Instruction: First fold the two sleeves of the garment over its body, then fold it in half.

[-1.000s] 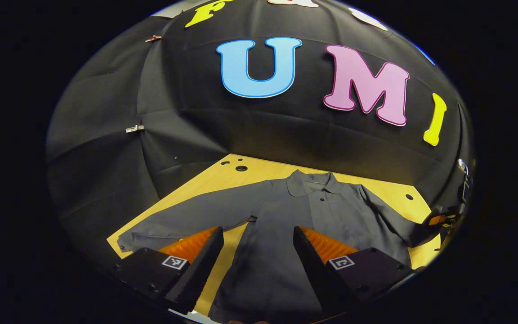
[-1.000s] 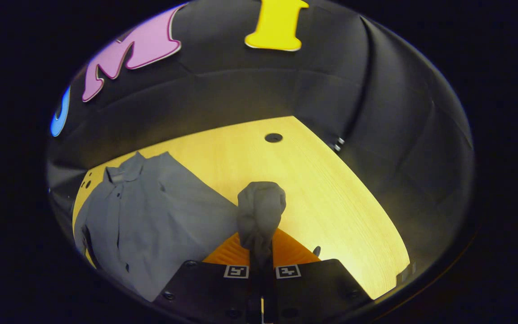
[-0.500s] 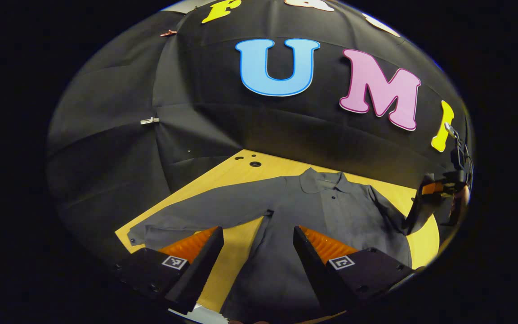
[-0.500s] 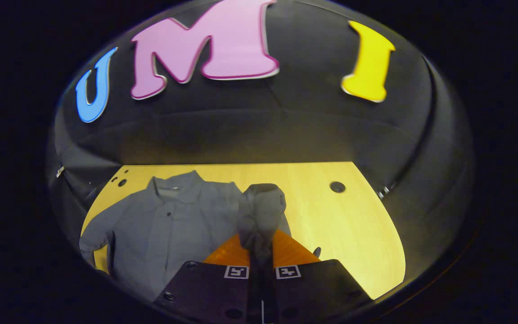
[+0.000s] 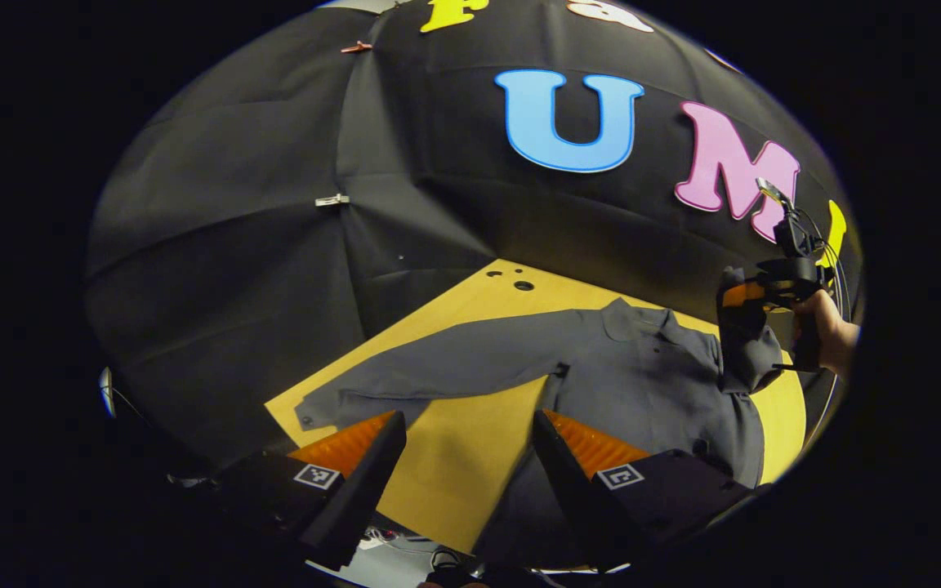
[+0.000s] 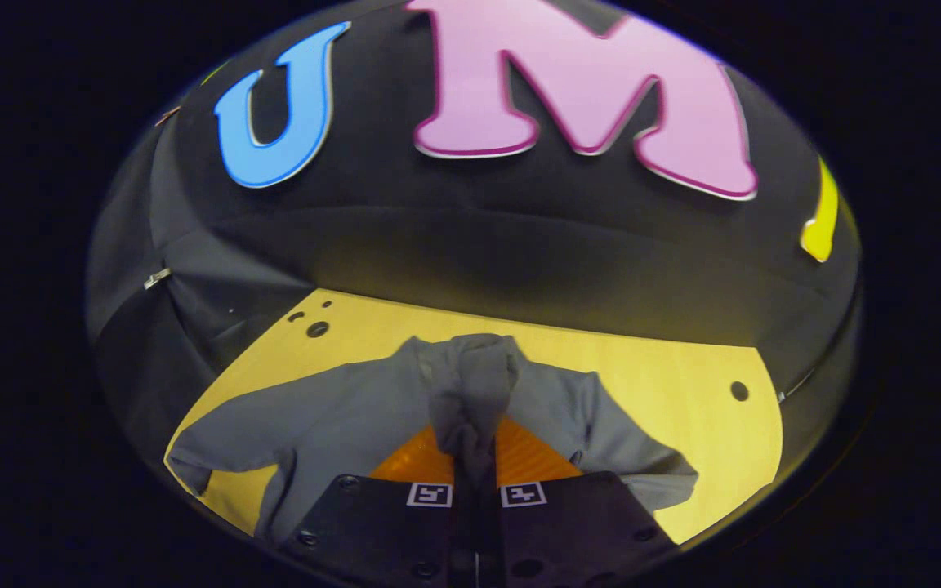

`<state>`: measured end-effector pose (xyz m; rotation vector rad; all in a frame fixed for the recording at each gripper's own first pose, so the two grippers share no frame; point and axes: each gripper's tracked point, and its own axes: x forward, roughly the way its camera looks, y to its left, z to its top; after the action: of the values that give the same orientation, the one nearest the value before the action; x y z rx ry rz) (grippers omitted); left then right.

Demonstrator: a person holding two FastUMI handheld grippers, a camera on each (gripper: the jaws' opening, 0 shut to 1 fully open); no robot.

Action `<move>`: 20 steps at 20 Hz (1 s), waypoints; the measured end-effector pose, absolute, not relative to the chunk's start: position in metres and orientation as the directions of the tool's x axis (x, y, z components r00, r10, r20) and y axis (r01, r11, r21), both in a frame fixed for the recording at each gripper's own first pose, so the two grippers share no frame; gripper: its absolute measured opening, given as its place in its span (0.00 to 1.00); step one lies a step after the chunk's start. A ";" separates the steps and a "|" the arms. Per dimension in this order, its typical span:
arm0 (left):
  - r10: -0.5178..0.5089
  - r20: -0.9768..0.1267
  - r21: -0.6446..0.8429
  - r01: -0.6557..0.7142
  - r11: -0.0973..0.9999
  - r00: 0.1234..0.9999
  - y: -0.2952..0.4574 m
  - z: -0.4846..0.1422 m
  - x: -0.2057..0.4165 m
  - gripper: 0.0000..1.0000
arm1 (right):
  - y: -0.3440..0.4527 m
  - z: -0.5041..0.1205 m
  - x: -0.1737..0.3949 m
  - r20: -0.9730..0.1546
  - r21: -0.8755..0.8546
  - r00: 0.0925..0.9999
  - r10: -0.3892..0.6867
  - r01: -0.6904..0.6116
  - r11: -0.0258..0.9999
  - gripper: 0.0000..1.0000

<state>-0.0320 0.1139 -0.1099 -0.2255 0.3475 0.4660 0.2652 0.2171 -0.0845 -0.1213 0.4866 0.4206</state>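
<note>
A grey shirt with a collar and buttons lies flat on the yellow wooden table. Its front faces up and its collar points toward the black cloth wall.

In the left gripper view, one long sleeve lies stretched out flat on the table, reaching away from the body of the shirt. Its cuff rests near the table's edge. The other sleeve is lifted up off the table. It hangs from the right gripper, which a hand holds above the far side of the shirt.

In the right gripper view, the right gripper is closed, with both fingers pinching the bunched end of that sleeve. The cloth sticks up in a lump just past the fingertips. Below and behind it, the body of the shirt spreads across the table.

The left gripper is wide open and holds nothing. It hangs above the near part of the table. The flat sleeve lies just past its fingers, and the bottom part of the shirt lies by one finger. Bare table shows in the gap between the two fingers.

A few small round holes sit in the table's far corner, near the wall. A small clip is pinned on the cloth wall.
</note>
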 end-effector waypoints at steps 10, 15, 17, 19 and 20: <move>0.465 -0.410 -0.179 -0.569 0.802 0.785 0.181 -0.140 -0.035 0.96 | 0.350 -0.162 0.265 -0.566 -0.005 0.724 0.395 -0.482 0.876 0.07; 0.513 -0.399 -0.174 -0.613 0.771 0.760 0.219 -0.145 -0.039 0.96 | 0.393 -0.196 0.247 -0.597 -0.008 0.679 0.427 -0.537 0.843 0.22; 0.526 -0.409 -0.177 -0.630 0.756 0.746 0.230 -0.150 -0.045 0.96 | 0.402 -0.204 0.235 -0.612 -0.016 0.658 0.438 -0.564 0.826 0.19; 0.536 -0.416 -0.174 -0.642 0.747 0.735 0.239 -0.157 -0.050 0.96 | 0.405 -0.201 0.219 -0.610 0.004 0.641 0.465 -0.585 0.811 0.46; 0.537 -0.419 -0.172 -0.645 0.745 0.732 0.243 -0.160 -0.053 0.96 | 0.407 -0.200 0.212 -0.609 0.022 0.628 0.484 -0.596 0.802 0.60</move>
<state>-0.0528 0.2429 -0.1600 -0.3180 0.3584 0.6620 0.2121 0.4075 -0.1996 -0.1885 0.6394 0.6230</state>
